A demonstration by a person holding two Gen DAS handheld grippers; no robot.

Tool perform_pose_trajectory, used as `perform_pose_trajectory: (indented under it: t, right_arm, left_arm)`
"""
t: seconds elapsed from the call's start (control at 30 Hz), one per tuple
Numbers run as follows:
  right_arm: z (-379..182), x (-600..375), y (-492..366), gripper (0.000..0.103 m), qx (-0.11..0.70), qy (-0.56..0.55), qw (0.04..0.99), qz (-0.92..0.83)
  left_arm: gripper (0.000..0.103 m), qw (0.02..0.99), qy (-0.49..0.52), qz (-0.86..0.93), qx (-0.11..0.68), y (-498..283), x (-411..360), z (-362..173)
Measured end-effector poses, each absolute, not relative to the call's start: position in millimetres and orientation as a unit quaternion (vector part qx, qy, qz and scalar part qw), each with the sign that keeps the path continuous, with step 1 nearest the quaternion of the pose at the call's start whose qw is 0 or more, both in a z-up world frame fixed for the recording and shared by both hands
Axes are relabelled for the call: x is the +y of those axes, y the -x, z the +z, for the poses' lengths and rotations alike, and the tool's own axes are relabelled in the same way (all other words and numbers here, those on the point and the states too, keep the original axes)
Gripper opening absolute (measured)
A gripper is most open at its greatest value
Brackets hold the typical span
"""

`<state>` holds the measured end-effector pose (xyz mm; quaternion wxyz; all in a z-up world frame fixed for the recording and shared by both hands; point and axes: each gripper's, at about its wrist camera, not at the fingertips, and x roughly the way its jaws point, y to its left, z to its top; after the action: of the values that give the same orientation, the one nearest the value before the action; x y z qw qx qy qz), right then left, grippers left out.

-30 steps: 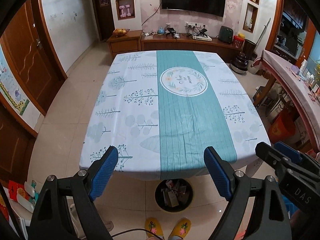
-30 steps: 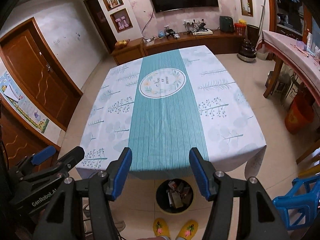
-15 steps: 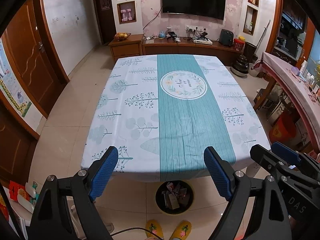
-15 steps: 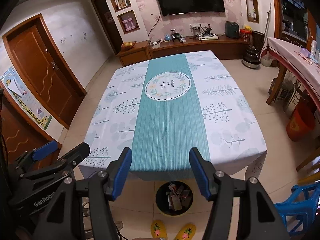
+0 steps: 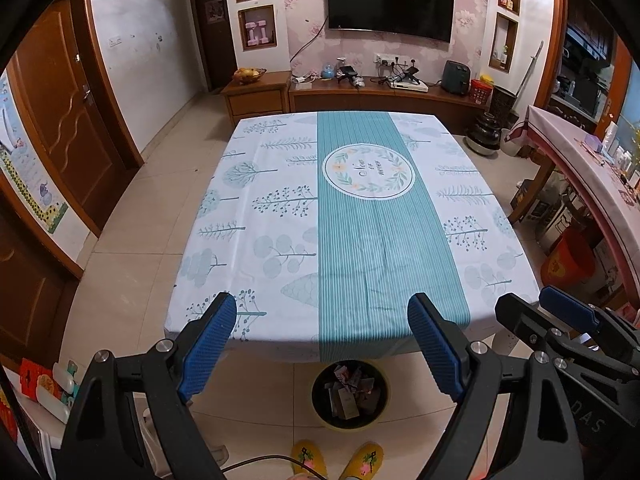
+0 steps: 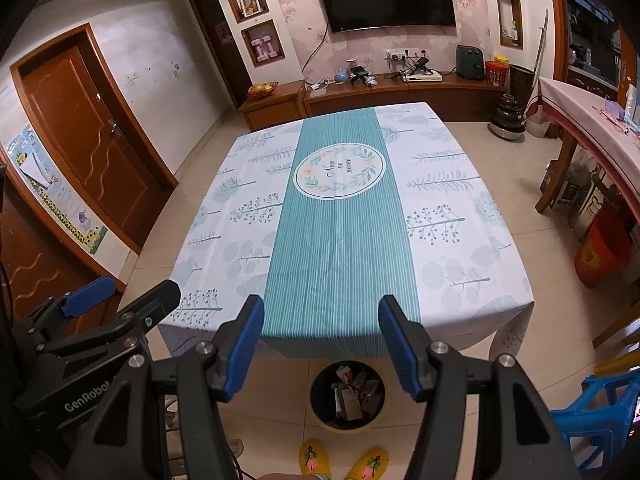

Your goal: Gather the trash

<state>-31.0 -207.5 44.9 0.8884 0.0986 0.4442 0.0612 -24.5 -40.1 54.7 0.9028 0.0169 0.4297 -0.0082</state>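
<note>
A round black trash bin [image 5: 349, 394] stands on the floor at the table's near edge, with several pieces of paper and wrappers inside; it also shows in the right wrist view [image 6: 347, 396]. My left gripper [image 5: 322, 312] is open and empty, held above the table's near edge. My right gripper [image 6: 321, 310] is open and empty beside it. The table [image 5: 276, 216] carries a white and teal tablecloth with nothing on it. Each gripper shows at the edge of the other's view.
A pair of yellow slippers [image 5: 337, 460] is on the floor by the bin. A blue plastic stool [image 6: 592, 420] stands at the right. An orange bucket [image 6: 606, 248] sits under a side table [image 6: 592, 132] on the right. A TV cabinet [image 5: 380, 92] lines the far wall.
Both grippers have tilted up and pulled back a little, so more of the far wall and TV shows. Both stay open and empty.
</note>
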Motion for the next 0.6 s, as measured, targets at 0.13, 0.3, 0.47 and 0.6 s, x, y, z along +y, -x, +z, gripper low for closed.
perform_pose_trajectory:
  t: [0.13,0.3,0.47,0.6]
  right_arm:
    - [44.4,-207.5,31.2,0.060,0.445,-0.099,0.888,0.061]
    - [43.3,-210.0,31.6,0.060,0.448,-0.099,0.886,0.063]
    - [42.4,-210.5,31.3,0.060,0.448,-0.098,0.886,0.064]
    - [41.1,-212.5,31.5,0.060,0.449,-0.098,0.886,0.065]
  left_arm:
    - [0.086,0.902,-0.017,-0.006,0.431,25.7,-40.4,54.8]
    - [0.086,0.902,-0.017,-0.003,0.432,26.7,-42.1,54.8]
    - [0.086,0.901,-0.017,-0.003,0.433,26.8,-41.2,54.4]
    - [0.086,0.900,-0.018,-0.001,0.435,27.9,-43.3,52.8]
